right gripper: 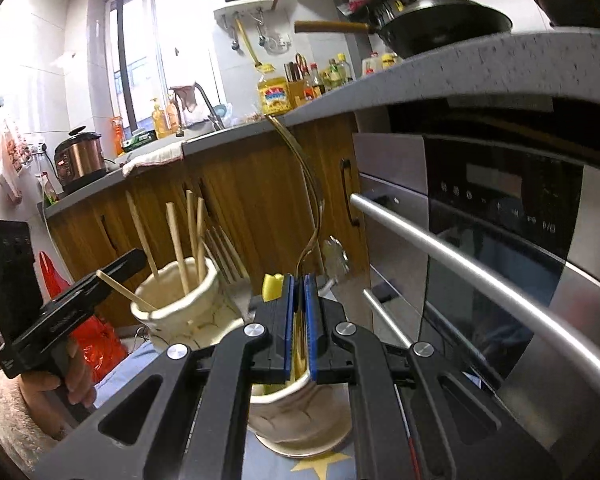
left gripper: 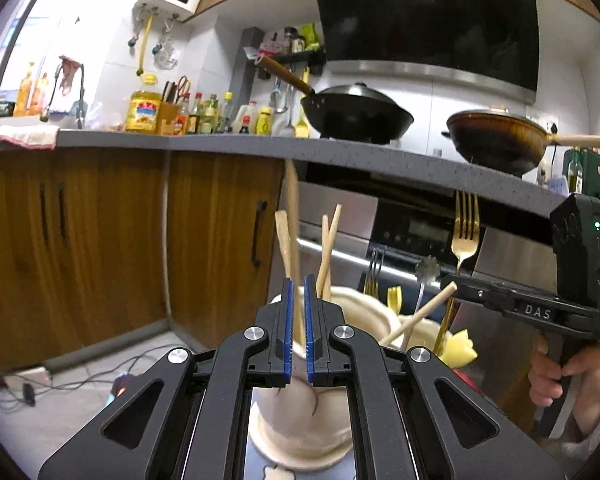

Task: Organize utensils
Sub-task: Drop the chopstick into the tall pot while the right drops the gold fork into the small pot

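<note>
Left tool [left gripper: 299, 312] clamps a stiff, light wooden chopstick [left gripper: 293, 216]; right tool [right gripper: 299, 312] clamps a slippery gold metal fork [right gripper: 300, 168] mid-handle.

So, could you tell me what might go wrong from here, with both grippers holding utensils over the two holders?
1. The left gripper pinches one chopstick low on its length, so it may pivot or slip.
2. The cream holder already has several chopsticks leaning outward; lowering another could jostle them or tip it.
3. The right gripper grips the gold fork near its handle end, so the tines may swing.
</note>
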Available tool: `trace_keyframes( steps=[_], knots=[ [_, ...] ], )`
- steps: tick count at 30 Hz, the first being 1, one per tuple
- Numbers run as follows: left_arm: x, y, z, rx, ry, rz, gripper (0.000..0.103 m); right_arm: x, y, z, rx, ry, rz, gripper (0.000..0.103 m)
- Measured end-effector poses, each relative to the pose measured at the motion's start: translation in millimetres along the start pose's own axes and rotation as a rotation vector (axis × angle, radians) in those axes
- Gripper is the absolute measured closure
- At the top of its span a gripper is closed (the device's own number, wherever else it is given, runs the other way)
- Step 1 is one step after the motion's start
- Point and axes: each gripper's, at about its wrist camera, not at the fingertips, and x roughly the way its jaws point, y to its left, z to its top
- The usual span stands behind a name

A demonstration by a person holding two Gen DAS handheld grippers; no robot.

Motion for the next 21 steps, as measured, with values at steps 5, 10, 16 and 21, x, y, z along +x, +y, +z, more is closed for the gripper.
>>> trace_keyframes(
  steps=[5,10,16,21],
  knots=[
    [-1.1,1.4,-0.7,-0.001,0.023,0.015,0.090,3.8,-4.1,-2.3,0.014,0.012,-0.005,0.097],
    [-4.7,2.0,-2.2,0.004,0.039,0.030,0.088,4.7,-2.8,-0.8,0.003,0.019,-0.030,0.095],
    [-13.8,2.3,-3.3,0.010,0.054,0.056,0.072,-4.2,-5.5,-3.1,0.011,0.007,-0.051,0.077],
    [-25.2,-3.3,-9.3,0.039,0.074,0.077,0.057,-22.7,-4.0,-10.6,-0.006,-0.002,-0.076,0.061]
  ],
)
